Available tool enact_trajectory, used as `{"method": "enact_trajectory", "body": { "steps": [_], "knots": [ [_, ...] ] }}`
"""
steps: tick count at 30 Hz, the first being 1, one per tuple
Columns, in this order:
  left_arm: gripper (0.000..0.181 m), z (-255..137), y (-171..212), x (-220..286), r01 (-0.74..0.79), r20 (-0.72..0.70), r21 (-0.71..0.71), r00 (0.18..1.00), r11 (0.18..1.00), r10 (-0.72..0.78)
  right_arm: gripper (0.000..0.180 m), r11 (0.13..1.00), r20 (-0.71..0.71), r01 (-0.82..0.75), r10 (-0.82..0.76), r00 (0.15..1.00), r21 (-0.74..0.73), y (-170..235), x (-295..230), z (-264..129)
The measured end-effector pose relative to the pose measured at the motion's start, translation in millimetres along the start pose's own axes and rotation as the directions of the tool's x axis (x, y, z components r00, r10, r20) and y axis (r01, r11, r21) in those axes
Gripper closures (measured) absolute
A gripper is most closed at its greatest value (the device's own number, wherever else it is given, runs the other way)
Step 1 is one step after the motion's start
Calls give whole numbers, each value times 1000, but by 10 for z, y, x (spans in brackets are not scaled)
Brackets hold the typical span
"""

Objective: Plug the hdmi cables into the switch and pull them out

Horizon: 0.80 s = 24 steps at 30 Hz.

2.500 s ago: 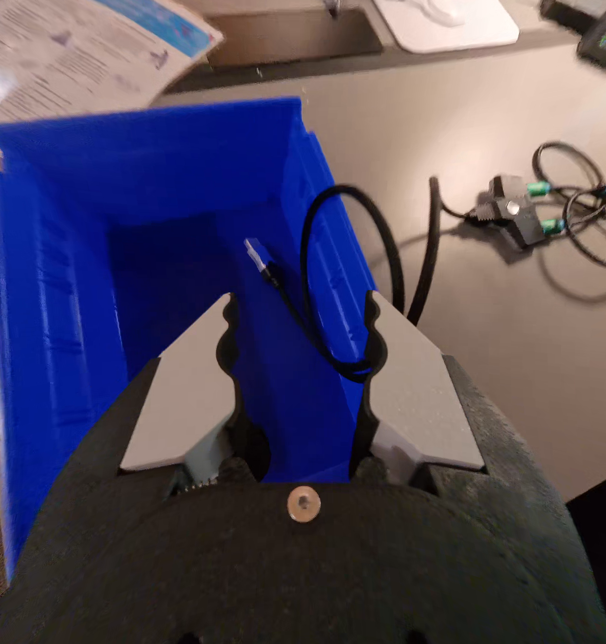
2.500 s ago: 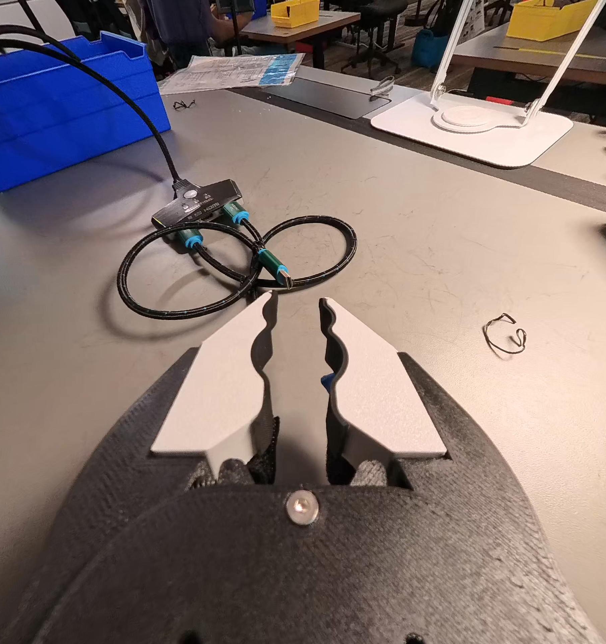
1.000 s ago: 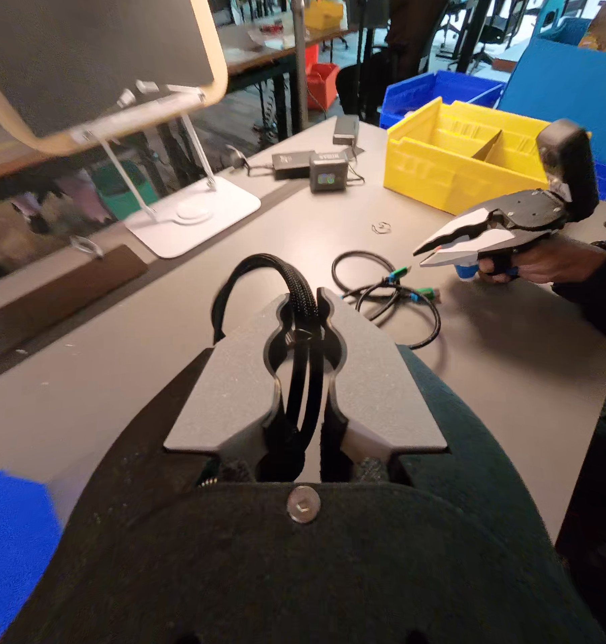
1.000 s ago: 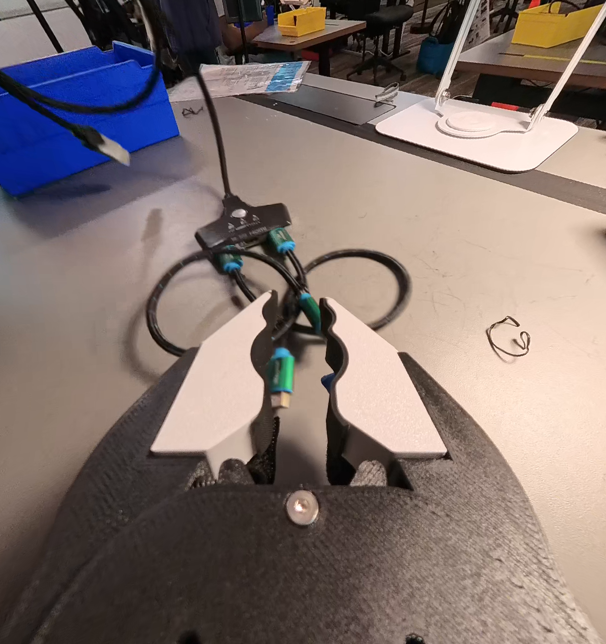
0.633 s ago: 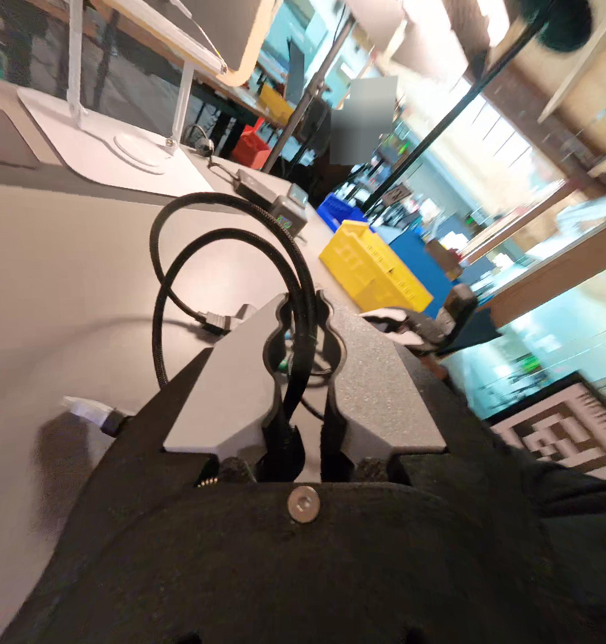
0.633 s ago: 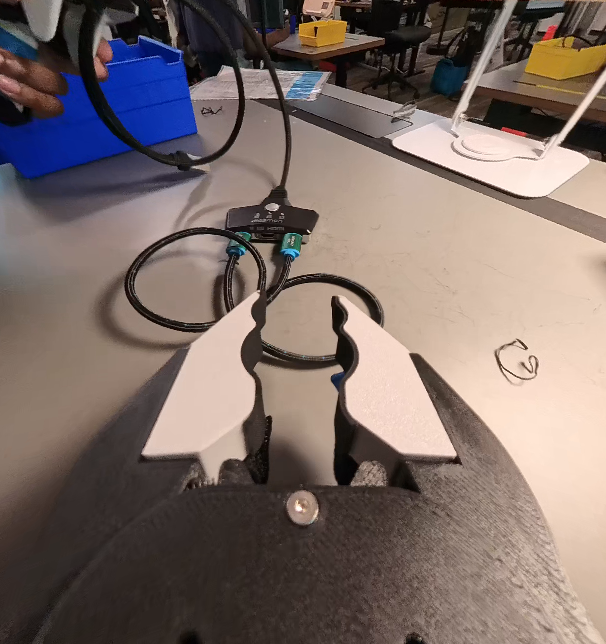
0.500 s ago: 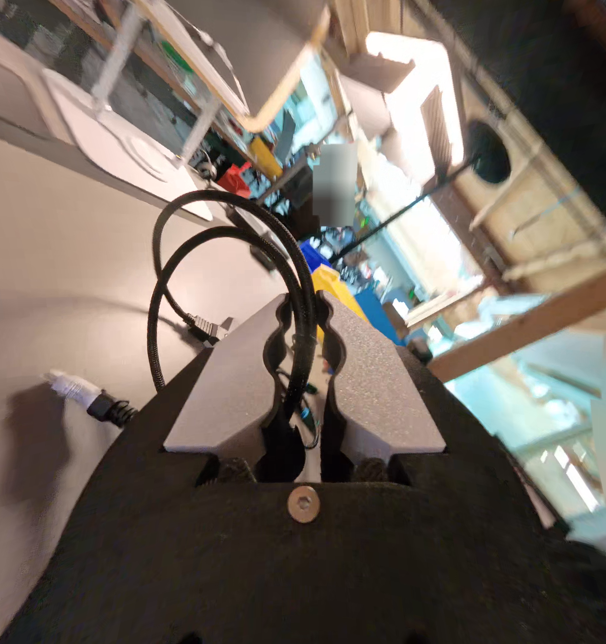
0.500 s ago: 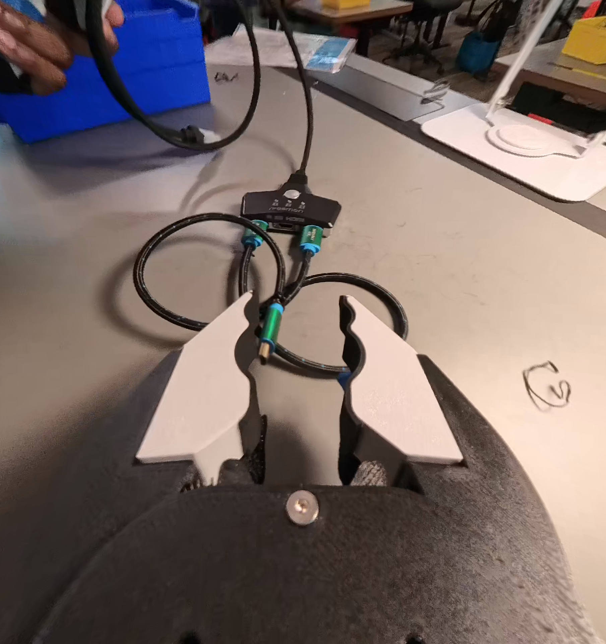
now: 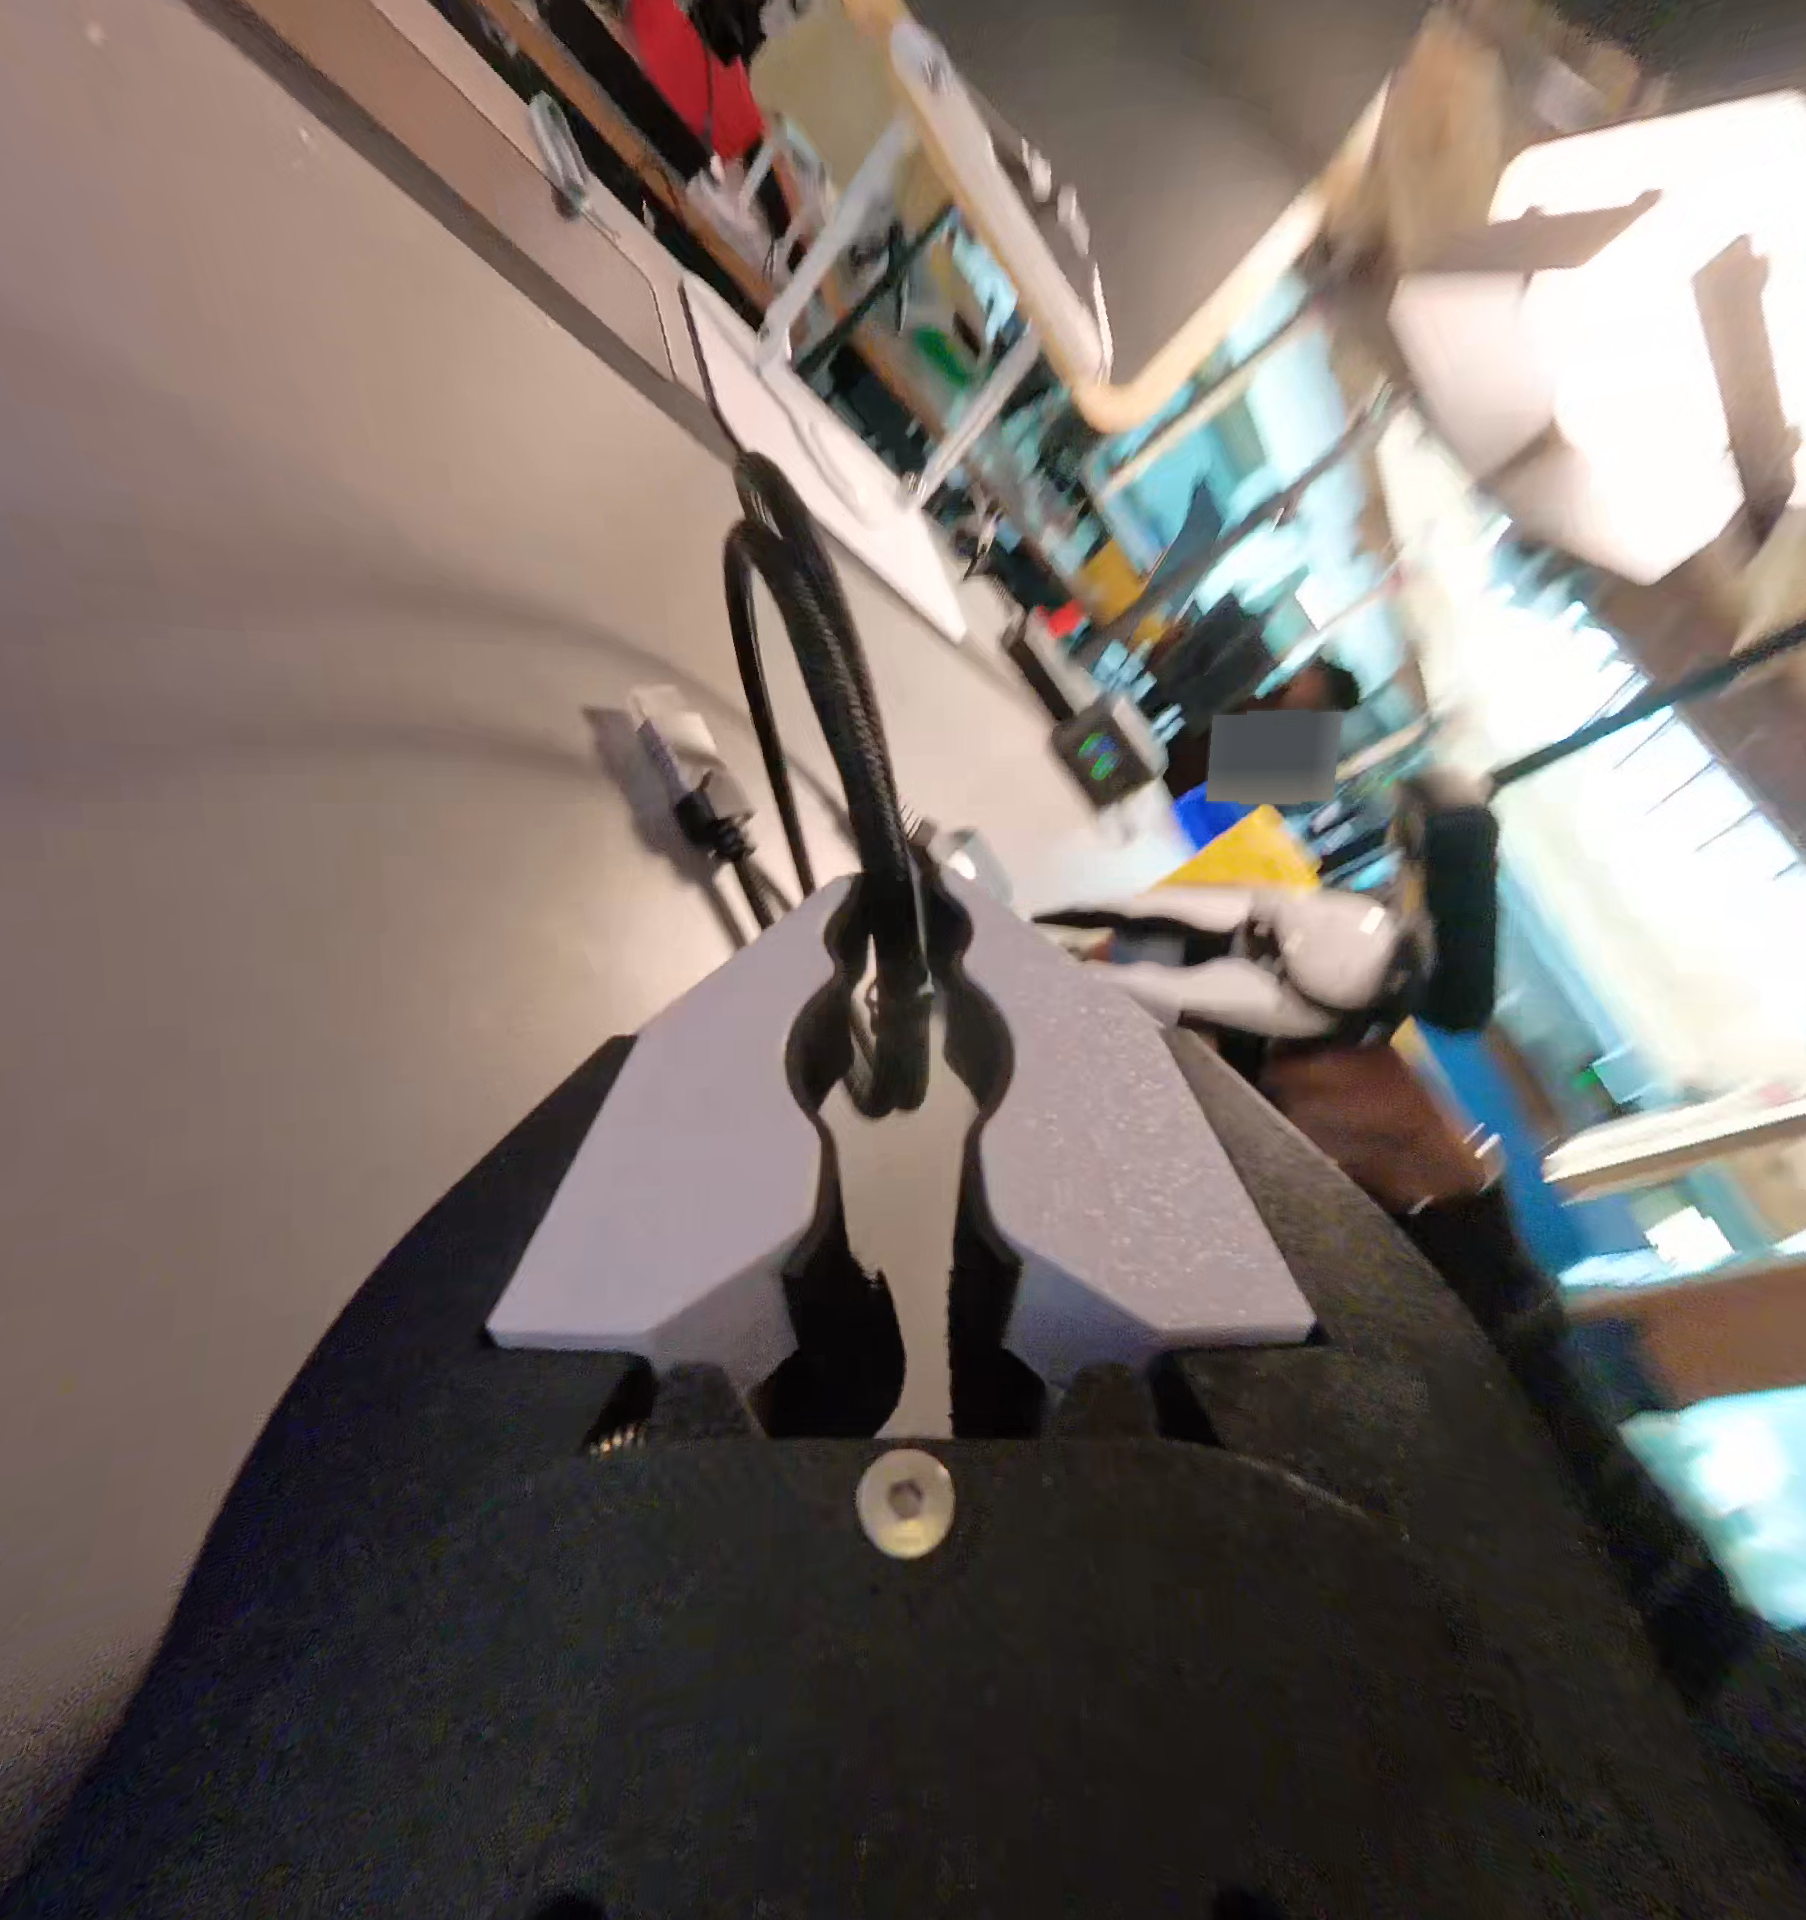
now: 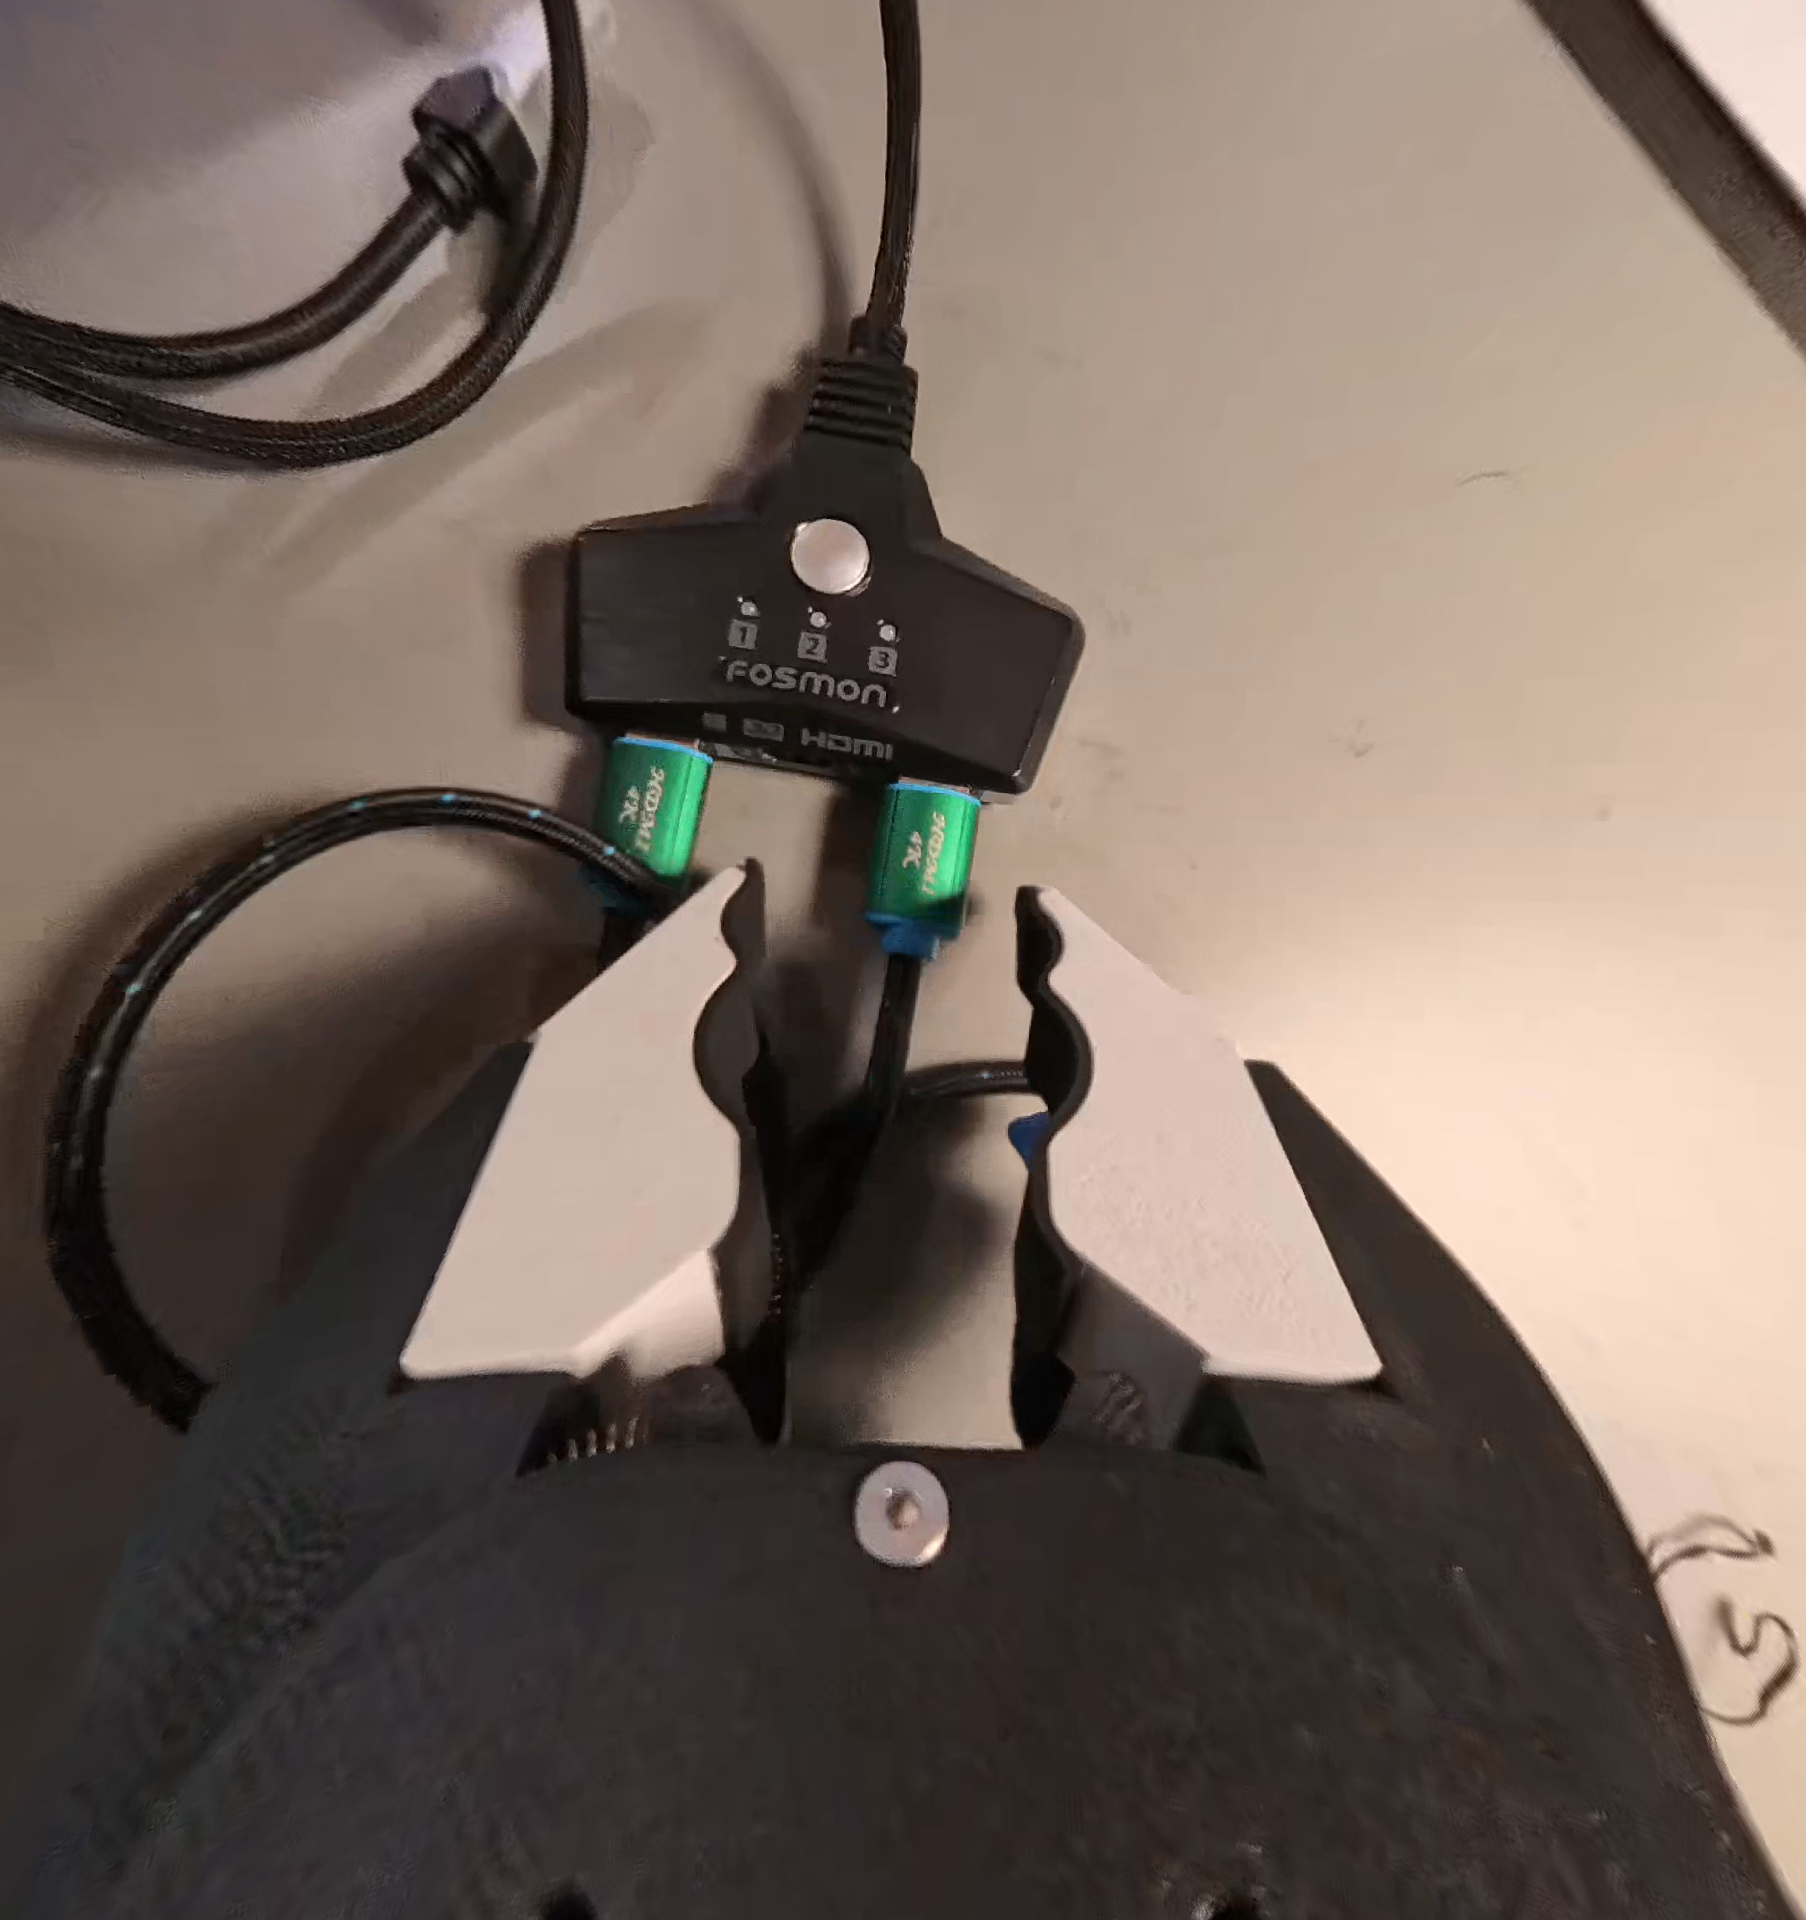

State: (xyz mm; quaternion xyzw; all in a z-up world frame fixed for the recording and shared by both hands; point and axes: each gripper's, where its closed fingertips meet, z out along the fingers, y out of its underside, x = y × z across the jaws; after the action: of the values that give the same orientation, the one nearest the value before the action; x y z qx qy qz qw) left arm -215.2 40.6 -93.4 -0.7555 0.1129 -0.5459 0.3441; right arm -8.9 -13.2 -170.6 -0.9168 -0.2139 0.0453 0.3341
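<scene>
Leftmost, the left gripper [image 9: 894, 914] was clamped on a black braided cable [image 9: 826, 665] looped above the grey table [image 9: 255, 520], its loose plug [image 9: 660, 764] lying on the surface. Further right, the black switch [image 10: 821, 649] lay flat with two green HDMI plugs seated in it, one at the left port [image 10: 650, 810], one at the right [image 10: 925, 842]. Behind that right plug, the right gripper [image 10: 883, 899] stood with jaws spread wide, gripping nothing, the plug's cable [image 10: 883, 1039] running between its fingers.
</scene>
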Motion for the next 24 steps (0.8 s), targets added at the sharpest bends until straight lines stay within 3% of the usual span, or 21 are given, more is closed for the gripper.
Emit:
{"method": "enact_trajectory", "body": {
  "steps": [3,7,9,12,15,19,22,24],
  "knots": [
    [140,-201,48,18,-272,123,-101,951,957,283,143,1000,-21,10,-11,1000,-16,5,-2,73],
    [124,-428,-117,152,-551,283,-195,760,811,585,157,999,-60,35,-35,998,-1,-6,53,73],
    [123,-453,-207,320,-639,295,-195,685,744,666,158,998,-58,41,-38,998,57,-51,38,40],
    [124,-223,-54,622,-602,118,-189,771,776,626,159,982,-124,111,-92,988,155,-159,56,-89],
    [123,206,266,738,-492,-89,-283,868,823,489,159,938,-233,245,-188,954,246,-306,80,-271],
    [110,876,431,662,-275,-183,-374,958,886,220,159,846,-289,364,-263,920,389,-477,-29,-502],
    [98,1222,437,722,-191,-258,-359,961,914,99,159,785,-321,430,-309,895,445,-533,-116,-631],
    [104,1290,510,914,-252,-388,-317,914,914,117,159,757,-314,453,-335,888,472,-550,-193,-666]
  ]
}}
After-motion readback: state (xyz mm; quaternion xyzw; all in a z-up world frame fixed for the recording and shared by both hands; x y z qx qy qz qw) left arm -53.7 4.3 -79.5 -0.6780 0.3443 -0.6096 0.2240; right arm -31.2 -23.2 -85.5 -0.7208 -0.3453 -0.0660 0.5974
